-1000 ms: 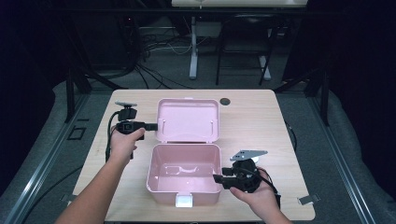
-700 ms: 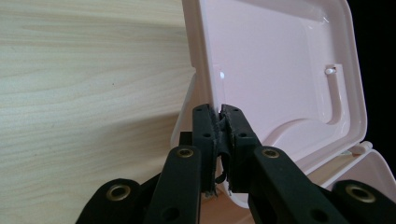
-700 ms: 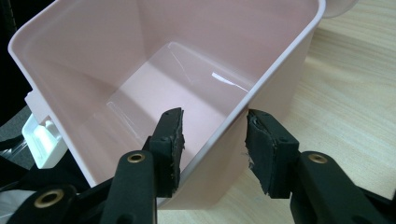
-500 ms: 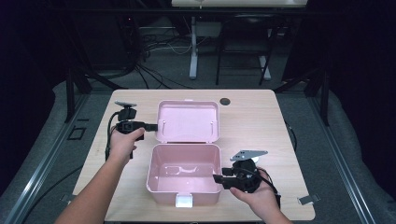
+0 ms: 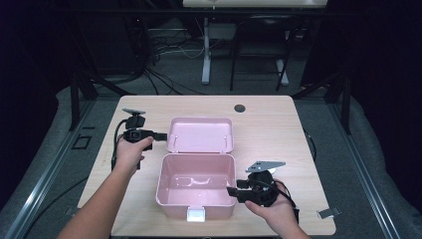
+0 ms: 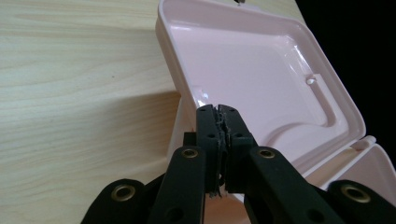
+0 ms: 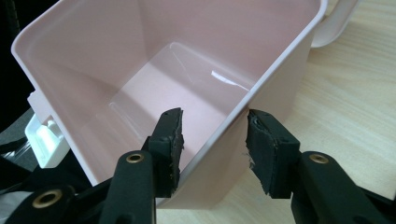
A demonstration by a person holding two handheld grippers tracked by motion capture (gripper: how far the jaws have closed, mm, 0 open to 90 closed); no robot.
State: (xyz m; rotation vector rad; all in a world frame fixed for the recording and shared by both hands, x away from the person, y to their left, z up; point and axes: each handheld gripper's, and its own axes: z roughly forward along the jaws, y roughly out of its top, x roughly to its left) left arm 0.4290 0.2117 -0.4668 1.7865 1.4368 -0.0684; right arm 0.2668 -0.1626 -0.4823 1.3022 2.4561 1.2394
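Note:
An open pink plastic box (image 5: 195, 203) stands near the table's front, its lid (image 5: 200, 134) laid back flat behind it. My left gripper (image 5: 161, 135) (image 6: 218, 110) is at the lid's (image 6: 261, 70) left rim. Its jaws have just been closing, and the pads now meet with nothing seen between them. My right gripper (image 5: 232, 191) (image 7: 215, 119) straddles the right wall of the box (image 7: 280, 65), one pad inside and one outside. Neither pad presses on the wall. The box is empty inside.
A white latch (image 5: 195, 214) (image 7: 44, 137) sits on the box's front wall. The light wooden table (image 5: 271, 132) has a dark round cable hole (image 5: 240, 108) at the back. A small metal clip (image 5: 328, 213) lies at the front right corner. Dark floor and cables surround the table.

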